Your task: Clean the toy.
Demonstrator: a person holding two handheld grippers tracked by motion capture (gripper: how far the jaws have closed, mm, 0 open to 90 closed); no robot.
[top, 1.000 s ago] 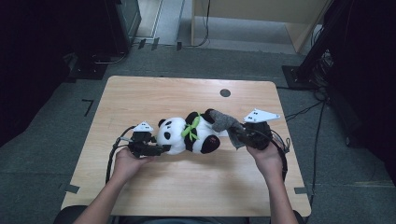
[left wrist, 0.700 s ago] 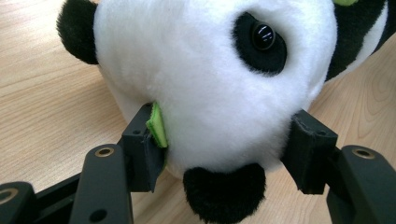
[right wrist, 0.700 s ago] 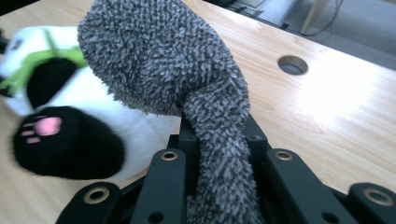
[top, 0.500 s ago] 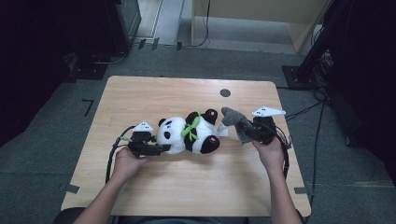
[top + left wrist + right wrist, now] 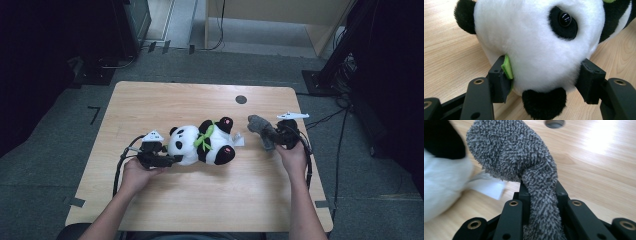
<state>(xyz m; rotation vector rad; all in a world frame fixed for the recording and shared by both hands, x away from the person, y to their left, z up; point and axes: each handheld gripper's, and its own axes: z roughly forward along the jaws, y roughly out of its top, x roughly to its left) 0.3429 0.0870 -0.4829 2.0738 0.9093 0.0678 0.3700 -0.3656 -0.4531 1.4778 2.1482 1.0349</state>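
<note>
In the high view the person's two forearms come in from the near edge of the wooden table (image 5: 150, 105) and spread apart, each hand wrapped around a gripper. The left hand (image 5: 134, 172) lies low on the table at the near left, its left gripper (image 5: 172, 159) pointing right toward the panda plush (image 5: 202, 145), which lies on its side in the middle of the table, head to the left and black feet to the right. The right hand (image 5: 292, 155) sits at the right side, its right gripper (image 5: 272, 137) pointing left and away, with a grey fuzzy cloth (image 5: 260, 127) sticking out of it just beside the panda's feet but apart from them.

The left gripper view shows what the high view cannot: the two black jaws stand wide, one on each side of the panda's white head (image 5: 534, 42), pressing into the fur, so the gripper is clamped on the head; a green pad (image 5: 507, 66) on the left jaw meets the plush. The right gripper view shows the jaws closed tight on the grey cloth (image 5: 524, 160), whose free end curls upward, with a white tag (image 5: 489, 186) on the table and a round hole (image 5: 554, 123) in the tabletop beyond
</note>
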